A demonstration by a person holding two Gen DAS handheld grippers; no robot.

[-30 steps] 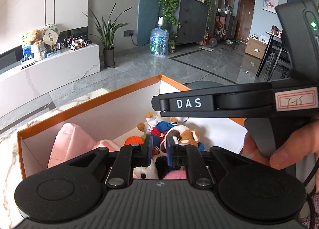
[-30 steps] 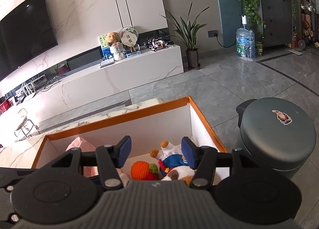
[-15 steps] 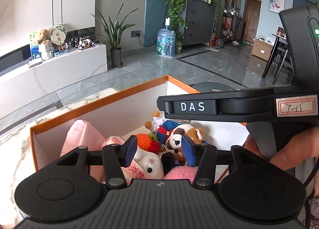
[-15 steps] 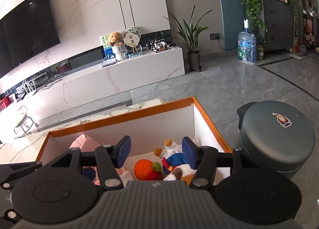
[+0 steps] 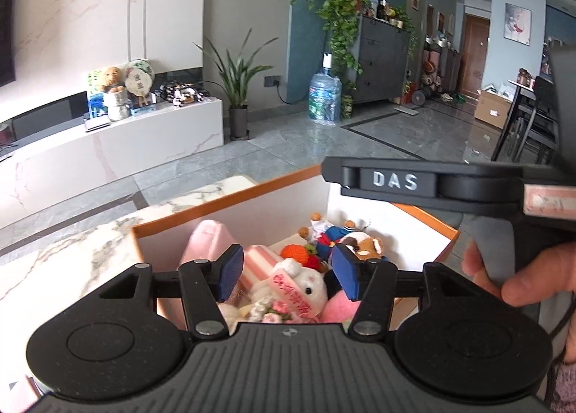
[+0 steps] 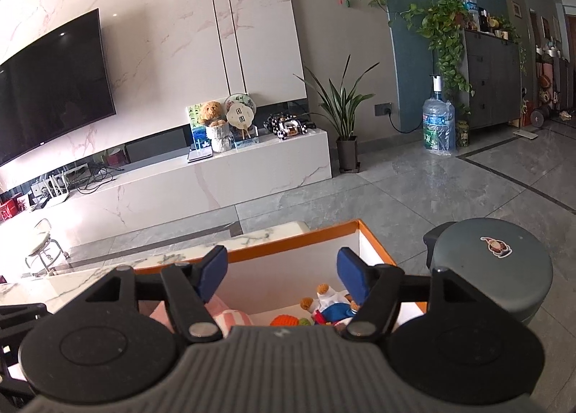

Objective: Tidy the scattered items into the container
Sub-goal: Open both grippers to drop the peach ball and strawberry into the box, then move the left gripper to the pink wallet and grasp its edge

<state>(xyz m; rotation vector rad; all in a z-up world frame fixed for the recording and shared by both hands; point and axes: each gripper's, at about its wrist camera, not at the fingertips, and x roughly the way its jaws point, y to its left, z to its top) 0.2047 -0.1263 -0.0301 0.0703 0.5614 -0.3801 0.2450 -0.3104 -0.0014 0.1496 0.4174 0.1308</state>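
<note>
Only leftward: white rabbit plush [image 5: 306, 283].

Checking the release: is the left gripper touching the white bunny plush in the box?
Apart. In the left wrist view the left gripper is open, pads clear of the white bunny plush lying below.

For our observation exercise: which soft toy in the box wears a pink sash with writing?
The white plush, nearest the left gripper; the orange knitted toy and brown-eared dog have none.
</note>
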